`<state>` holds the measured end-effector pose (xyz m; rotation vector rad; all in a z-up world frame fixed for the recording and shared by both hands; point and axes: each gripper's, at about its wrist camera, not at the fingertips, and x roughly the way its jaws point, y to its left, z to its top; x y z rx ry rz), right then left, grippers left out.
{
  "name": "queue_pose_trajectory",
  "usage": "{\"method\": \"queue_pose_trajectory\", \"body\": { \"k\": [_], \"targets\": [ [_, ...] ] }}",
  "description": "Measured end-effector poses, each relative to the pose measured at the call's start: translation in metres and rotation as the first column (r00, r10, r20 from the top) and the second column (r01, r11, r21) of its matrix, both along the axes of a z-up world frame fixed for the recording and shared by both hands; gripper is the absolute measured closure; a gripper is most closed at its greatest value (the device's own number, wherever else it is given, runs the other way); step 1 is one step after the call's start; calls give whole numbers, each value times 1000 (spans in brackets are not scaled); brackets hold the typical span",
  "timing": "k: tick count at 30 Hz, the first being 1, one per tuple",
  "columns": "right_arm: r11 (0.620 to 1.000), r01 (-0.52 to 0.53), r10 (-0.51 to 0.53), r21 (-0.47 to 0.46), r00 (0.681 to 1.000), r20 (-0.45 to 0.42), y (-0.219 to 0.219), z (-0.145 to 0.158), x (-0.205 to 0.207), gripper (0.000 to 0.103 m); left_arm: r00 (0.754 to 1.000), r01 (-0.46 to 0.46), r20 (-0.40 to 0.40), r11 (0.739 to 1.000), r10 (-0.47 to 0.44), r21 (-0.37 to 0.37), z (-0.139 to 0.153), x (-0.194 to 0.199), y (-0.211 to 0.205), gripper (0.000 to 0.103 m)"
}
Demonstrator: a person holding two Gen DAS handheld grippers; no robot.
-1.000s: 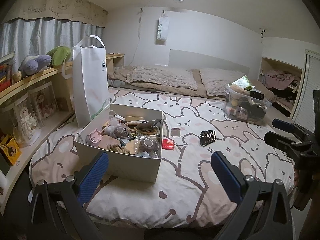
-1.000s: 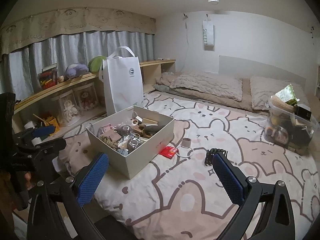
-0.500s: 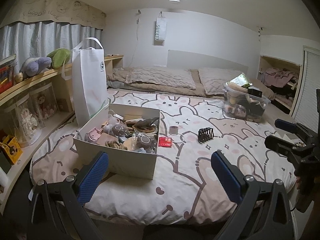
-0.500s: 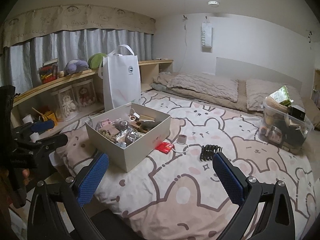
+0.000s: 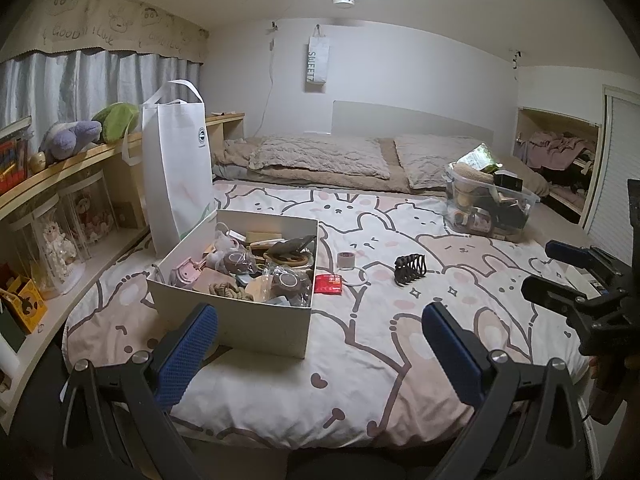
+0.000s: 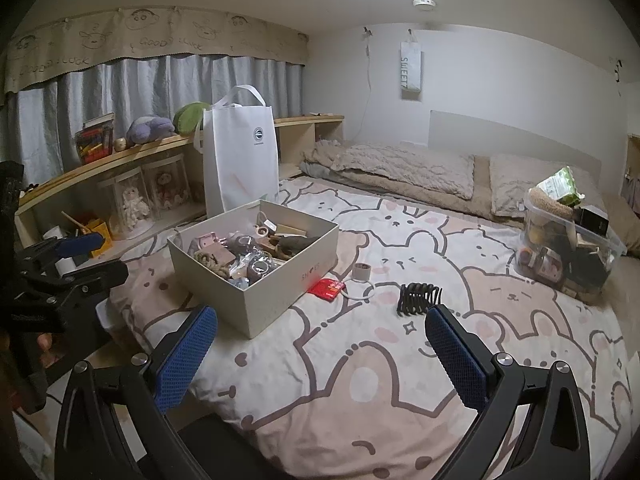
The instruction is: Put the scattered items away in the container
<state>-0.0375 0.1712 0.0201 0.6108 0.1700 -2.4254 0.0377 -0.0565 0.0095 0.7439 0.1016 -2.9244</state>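
Ahead, black hair claw (image 6: 418, 298) lies crosswise just beyond right gripper (image 6: 320, 350), jaws apart and empty; left gripper (image 5: 320, 344), also apart, faces box (image 5: 240, 312).

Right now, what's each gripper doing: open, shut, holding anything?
Left gripper: open, holding nothing, hovering short of the white cardboard box.
Right gripper: open, holding nothing, above the cartoon-print bedspread.
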Motion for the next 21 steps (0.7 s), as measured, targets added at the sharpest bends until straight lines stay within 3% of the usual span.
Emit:
{"method": "queue_pose_trajectory", "body": {
  "k": [21],
  "targets": [
    [1000, 1, -1, 4, 1000, 2, -3, 1, 0, 0, 1000, -27, -5, 999, 27, -27, -1, 3, -3, 0]
  ]
}}
